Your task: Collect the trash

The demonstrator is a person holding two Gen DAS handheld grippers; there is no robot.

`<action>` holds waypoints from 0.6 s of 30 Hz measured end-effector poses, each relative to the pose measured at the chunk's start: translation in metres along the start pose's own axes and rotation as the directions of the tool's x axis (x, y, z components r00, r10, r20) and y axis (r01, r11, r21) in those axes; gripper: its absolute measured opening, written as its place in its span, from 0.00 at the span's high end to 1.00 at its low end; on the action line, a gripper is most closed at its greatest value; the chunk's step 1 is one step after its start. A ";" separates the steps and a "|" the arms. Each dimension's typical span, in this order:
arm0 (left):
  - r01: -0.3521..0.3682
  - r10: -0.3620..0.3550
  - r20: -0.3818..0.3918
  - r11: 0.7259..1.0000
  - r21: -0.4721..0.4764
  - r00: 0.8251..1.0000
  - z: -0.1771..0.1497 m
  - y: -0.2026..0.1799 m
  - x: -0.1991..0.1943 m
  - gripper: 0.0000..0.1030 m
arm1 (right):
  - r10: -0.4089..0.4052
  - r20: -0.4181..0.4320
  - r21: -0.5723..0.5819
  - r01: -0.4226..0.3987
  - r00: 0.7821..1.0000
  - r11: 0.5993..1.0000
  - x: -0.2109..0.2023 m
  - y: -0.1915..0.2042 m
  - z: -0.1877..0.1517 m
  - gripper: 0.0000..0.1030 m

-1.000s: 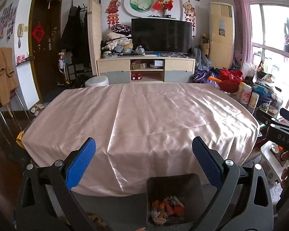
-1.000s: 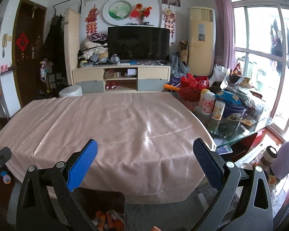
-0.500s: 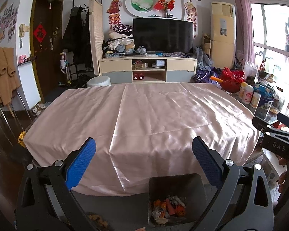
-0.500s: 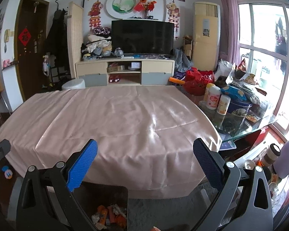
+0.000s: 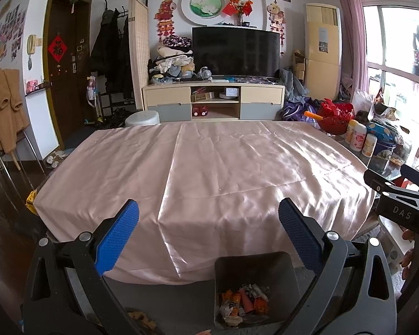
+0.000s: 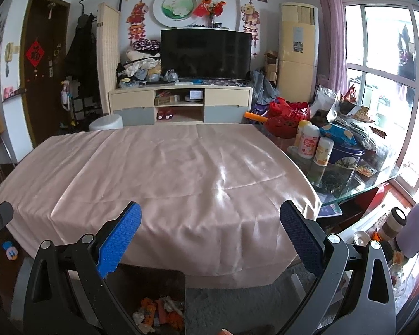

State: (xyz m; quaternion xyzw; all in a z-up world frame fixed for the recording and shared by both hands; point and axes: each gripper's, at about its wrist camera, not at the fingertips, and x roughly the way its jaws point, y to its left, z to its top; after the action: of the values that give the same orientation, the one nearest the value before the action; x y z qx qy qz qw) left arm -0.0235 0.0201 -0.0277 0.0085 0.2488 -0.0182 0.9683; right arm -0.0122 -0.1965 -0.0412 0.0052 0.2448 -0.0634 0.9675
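A dark grey trash bin stands on the floor in front of the table, with orange and white wrappers inside. It also shows in the right wrist view. My left gripper is open and empty, held above the bin and before the table's near edge. My right gripper is open and empty, to the right of the bin. The pink tablecloth lies bare on the table. The right gripper's body shows at the right of the left wrist view.
Bottles, a blue tin and bags crowd the glass table end at the right. A TV cabinet stands behind the table. A white stool is at the far left edge. Cups and a flask sit low at the right.
Both grippers have risen and drawn back slightly, so more of the bin shows below them. Both stay open and empty.
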 end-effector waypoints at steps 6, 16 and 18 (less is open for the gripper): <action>0.003 -0.003 0.000 1.000 0.005 1.000 0.000 0.001 -0.001 0.08 | 0.002 -0.001 -0.001 -0.002 1.000 1.000 0.000 -0.001 0.000 0.03; 0.004 -0.004 -0.001 1.000 0.004 1.000 0.000 0.002 0.000 0.08 | 0.004 -0.003 0.001 -0.004 1.000 1.000 0.001 -0.002 0.000 0.03; 0.004 -0.004 -0.001 1.000 0.004 1.000 0.000 0.002 -0.001 0.08 | 0.008 -0.009 -0.002 -0.008 1.000 1.000 0.002 -0.002 -0.001 0.03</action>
State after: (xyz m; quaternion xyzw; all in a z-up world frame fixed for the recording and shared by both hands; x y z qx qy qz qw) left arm -0.0238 0.0219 -0.0274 0.0101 0.2493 -0.0204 0.9682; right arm -0.0114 -0.1983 -0.0425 0.0053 0.2491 -0.0592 0.9667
